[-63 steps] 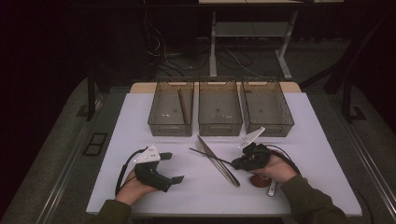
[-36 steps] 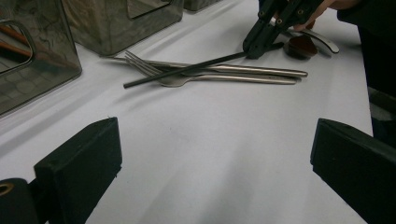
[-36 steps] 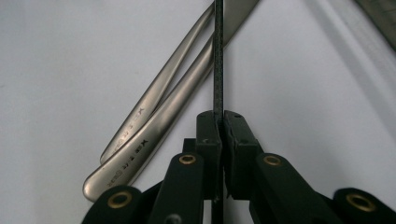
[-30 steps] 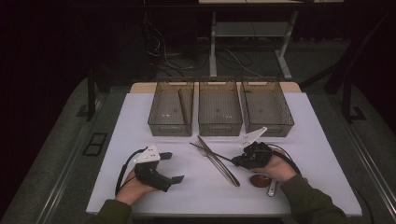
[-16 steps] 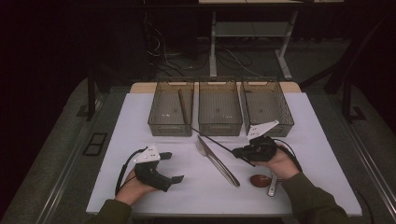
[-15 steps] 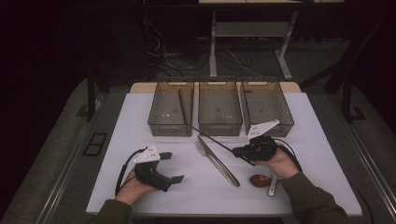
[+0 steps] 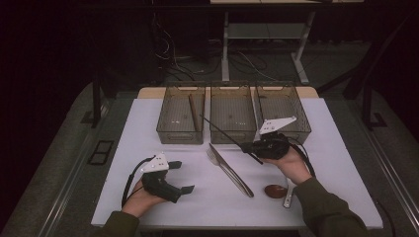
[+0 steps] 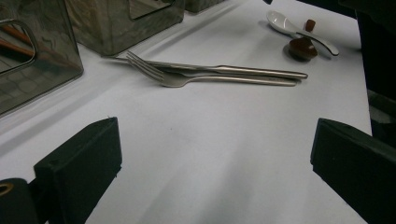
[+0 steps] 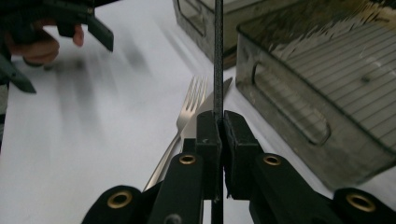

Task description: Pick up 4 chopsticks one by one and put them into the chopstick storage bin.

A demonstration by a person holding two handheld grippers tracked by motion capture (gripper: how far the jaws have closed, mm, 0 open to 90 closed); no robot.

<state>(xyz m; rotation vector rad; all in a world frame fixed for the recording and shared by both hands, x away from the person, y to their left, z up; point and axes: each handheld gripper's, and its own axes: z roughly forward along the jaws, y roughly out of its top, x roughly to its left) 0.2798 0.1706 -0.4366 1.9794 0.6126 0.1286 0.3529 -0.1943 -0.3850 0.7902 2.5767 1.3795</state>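
My right tongs [image 7: 249, 147] are clamped on a thin black chopstick [image 7: 220, 131], which I hold lifted off the counter [image 7: 346, 163]. In the high view it slants up and away from my hand, its far tip reaching over the near wall of the middle bin [image 7: 232, 114]. In the right gripper view the stick [image 9: 218, 51] runs straight up from between my pressed-together pads [image 9: 236, 135].

My left tongs [image 7: 180, 177] rest low at the near left of the counter with the jaws wide apart and nothing between them; the left gripper view shows bare white surface between the two black pads [image 8: 81, 163].

Three clear smoky bins stand in a row at the far side. The left bin [image 7: 180, 116] has a brown wooden stick [image 7: 193, 111] lying in it; the right bin [image 7: 282, 111] sits just beyond my right hand [image 7: 291, 165].

On the counter between my hands lie a fork [image 7: 217, 160] and a knife [image 7: 232, 173], side by side and touching, angled toward me. Near my right wrist sit a small dark brown round piece [image 7: 275, 190] and a white spoon [image 8: 299, 32] just beside it.
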